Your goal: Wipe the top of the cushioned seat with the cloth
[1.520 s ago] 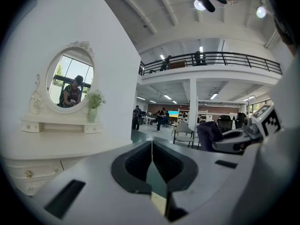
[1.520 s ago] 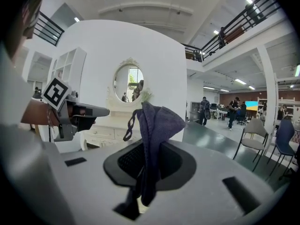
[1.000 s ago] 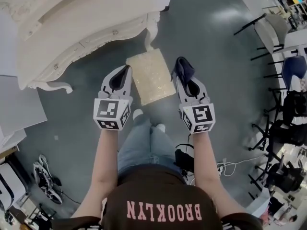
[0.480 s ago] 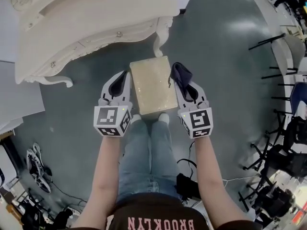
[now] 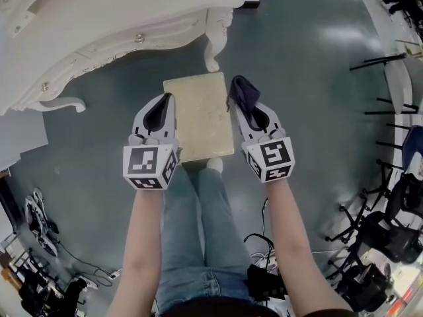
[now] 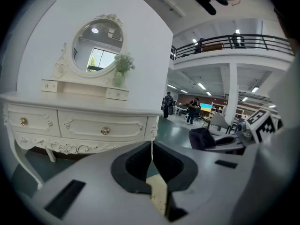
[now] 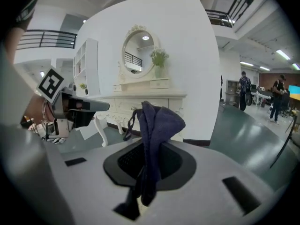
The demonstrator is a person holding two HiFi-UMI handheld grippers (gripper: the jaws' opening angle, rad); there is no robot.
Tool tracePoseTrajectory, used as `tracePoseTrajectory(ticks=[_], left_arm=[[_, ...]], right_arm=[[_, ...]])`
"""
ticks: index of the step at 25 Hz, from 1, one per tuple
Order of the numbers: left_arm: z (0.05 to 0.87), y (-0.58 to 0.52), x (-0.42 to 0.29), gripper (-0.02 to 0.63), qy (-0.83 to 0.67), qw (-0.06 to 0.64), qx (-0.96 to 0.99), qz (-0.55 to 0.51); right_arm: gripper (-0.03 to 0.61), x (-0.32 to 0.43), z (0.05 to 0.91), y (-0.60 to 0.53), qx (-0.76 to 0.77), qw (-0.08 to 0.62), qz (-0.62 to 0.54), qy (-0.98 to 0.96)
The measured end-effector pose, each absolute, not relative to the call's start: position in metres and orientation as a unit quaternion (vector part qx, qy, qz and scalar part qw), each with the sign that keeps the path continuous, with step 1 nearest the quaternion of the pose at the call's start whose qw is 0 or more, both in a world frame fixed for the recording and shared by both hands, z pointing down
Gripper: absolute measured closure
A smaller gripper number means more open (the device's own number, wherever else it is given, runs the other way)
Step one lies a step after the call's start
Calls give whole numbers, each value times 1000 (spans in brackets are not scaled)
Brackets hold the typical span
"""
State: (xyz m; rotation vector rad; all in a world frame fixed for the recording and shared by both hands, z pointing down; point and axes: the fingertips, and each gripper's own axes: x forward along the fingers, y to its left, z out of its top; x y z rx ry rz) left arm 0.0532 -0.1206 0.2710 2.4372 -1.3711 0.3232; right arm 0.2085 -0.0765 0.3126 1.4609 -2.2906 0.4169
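Note:
The cushioned seat (image 5: 197, 114), a cream rectangular stool top, lies below and between my two grippers in the head view. A dark blue cloth (image 5: 242, 92) (image 7: 154, 130) is pinched in my right gripper (image 5: 241, 102), which hovers over the seat's right edge; the cloth sticks up past the jaw tips. On the other side, my left gripper (image 5: 163, 104) hangs over the seat's left edge with its jaws shut and nothing between them. In the left gripper view a sliver of the seat (image 6: 159, 193) shows below the jaws.
A white ornate dressing table (image 5: 99, 25) with an oval mirror (image 6: 97, 48) stands just beyond the seat; one curved leg (image 5: 211, 51) comes down near the seat's far edge. Folding chairs (image 5: 396, 177) and cables (image 5: 39, 223) lie at the sides. People (image 7: 244, 90) stand far off.
The person has stepped forward, so the seat now lies closer under both grippers. Both grippers hold the same pose, and the cloth stays in the right one.

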Motion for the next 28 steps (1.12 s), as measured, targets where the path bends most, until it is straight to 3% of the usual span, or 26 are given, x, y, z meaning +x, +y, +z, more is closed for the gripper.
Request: tracePoseTrajectory(ticks=[17,28], left_arm=[[404,-146,46,607,-512,216,816,156],[441,-156,40,609,-514,230,808,171]], right_arm=[[543,236,480,-147,481,271,192,-812],[543,235,579,-174,434,385,214,-786]])
